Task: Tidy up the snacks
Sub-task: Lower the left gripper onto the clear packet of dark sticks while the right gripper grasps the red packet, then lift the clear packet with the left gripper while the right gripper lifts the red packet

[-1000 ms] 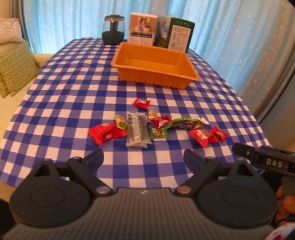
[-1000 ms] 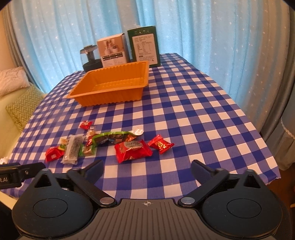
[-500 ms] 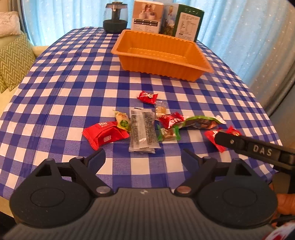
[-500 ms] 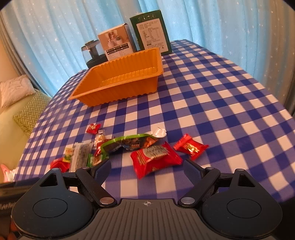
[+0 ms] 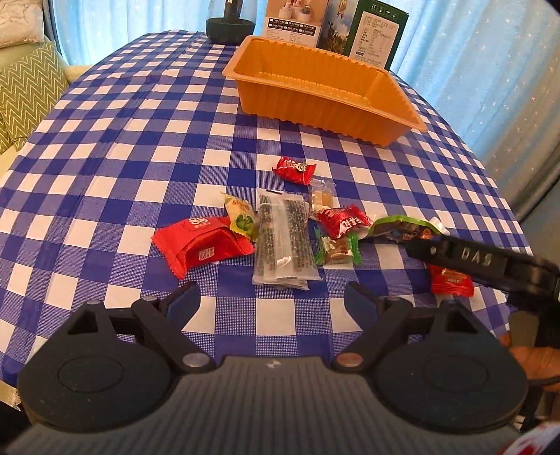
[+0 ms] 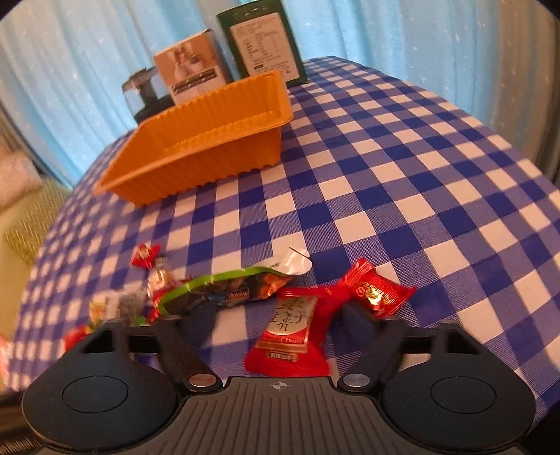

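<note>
The right gripper [image 6: 278, 315] has just been closing, and a red pack [image 6: 290, 332] lies between its jaws near the tabletop's near edge; whether the pads press it yet I cannot tell. The left gripper [image 5: 271, 302] hangs wide apart over the cloth [image 5: 105, 175], holding nothing, just short of a clear seed bar [image 5: 283, 241]. Beside that bar lie a big red packet [image 5: 203, 245], a green pouch [image 6: 224, 290] and small red sweets [image 5: 294, 169], all loose in a cluster. Toward the far edge stands the orange tray [image 5: 325, 94], with two boxes [image 5: 378, 33] and a dark jar [image 6: 143, 94] behind it.
</note>
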Demonstrator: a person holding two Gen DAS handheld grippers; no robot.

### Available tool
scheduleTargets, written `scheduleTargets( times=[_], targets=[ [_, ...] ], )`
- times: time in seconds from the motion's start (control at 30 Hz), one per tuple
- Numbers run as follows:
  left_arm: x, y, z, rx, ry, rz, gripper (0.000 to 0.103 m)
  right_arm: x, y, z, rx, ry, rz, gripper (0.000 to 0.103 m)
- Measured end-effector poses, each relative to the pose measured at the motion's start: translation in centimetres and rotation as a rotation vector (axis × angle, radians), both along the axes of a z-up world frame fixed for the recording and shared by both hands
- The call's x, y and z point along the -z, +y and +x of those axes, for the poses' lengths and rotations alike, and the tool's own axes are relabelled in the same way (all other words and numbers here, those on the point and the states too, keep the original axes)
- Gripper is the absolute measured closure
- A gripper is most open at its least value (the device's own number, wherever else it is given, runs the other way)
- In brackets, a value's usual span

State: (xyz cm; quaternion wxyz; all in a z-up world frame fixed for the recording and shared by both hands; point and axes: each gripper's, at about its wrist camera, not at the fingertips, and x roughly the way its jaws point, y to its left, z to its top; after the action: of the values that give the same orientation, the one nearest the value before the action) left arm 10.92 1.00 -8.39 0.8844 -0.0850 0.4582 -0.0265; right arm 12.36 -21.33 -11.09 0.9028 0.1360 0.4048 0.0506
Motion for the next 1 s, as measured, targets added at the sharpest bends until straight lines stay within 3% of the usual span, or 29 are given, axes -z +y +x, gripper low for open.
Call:
scheduleTargets(
  times=[0.1,0.13,0.27,0.57,0.73,1.0],
  targets=[
    [0.2,-0.1,0.1,0.009,0.001,-0.006,0.016,0.1,0.4,-0.4,-0.015,-0.009,-0.062,0.059],
    [0.3,-0.2,0.1,0.011,-0.001,-0.007,0.016,0.2,0.5,-0.5,-0.022,-0.012,-0.079,0.060],
    [0.3,-0.6,0.3,0.027,-0.012,-0.002,0.017,0.4,0.8,-1.1,-0.042,-0.025,-0.104,0.062],
    [0.1,-1.2,1.8,0.081,-0.078,0.024,0.042,0.0,0.5,-1.7,-0.056,-0.027,-0.080,0.064],
    [0.8,-1.9,3.3,0.114,-0.089,0.085,0.066,-0.3,0.6,-1.7,-0.063,-0.035,-0.081,0.065],
    [1.9,-3.0,4.2,0.155,-0.088,0.173,0.066,0.2,0.8,-1.2,-0.083,-0.018,-0.115,0.064]
  ],
)
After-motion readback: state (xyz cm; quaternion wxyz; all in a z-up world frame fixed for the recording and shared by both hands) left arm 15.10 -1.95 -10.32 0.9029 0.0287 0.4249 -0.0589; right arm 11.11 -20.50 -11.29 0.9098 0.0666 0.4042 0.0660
